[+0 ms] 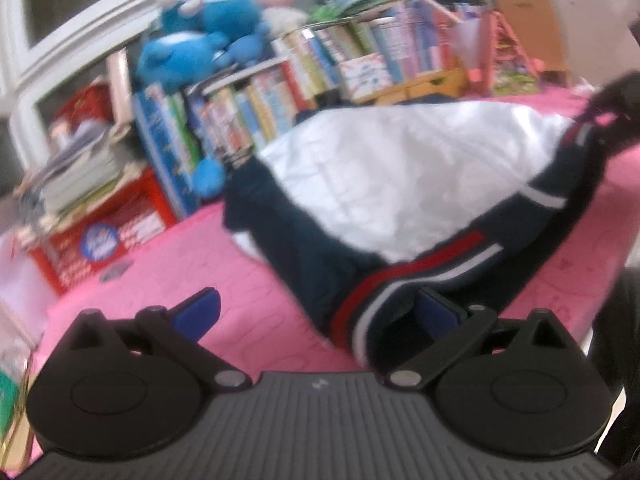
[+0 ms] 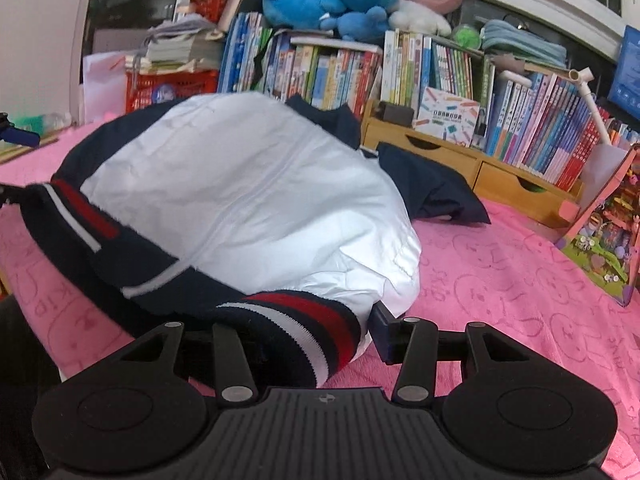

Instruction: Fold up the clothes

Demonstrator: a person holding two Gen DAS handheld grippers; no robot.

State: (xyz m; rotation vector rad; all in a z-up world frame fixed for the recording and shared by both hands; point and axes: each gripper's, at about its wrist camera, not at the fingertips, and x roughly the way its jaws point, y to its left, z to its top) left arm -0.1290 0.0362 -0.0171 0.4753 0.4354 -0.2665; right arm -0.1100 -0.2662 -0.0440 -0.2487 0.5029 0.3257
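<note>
Across the middle of both views lies a white and navy jacket (image 2: 248, 200) on a pink towel (image 2: 500, 280), its striped red, white and navy cuff (image 2: 304, 320) bunched at the lower centre of the right wrist view. That cuff covers the left finger of the right gripper (image 2: 296, 340); the blue pad at lower right touches the fabric, so the jaws stand half closed with the cuff between them, though a firm pinch cannot be confirmed. The left gripper (image 1: 320, 312) is spread wide, the hem lying over its right finger, the whole view blurred. Embossed "KID" shows on the towel at lower left. Book spines (image 2: 540, 128) behind are too small to read.
</note>
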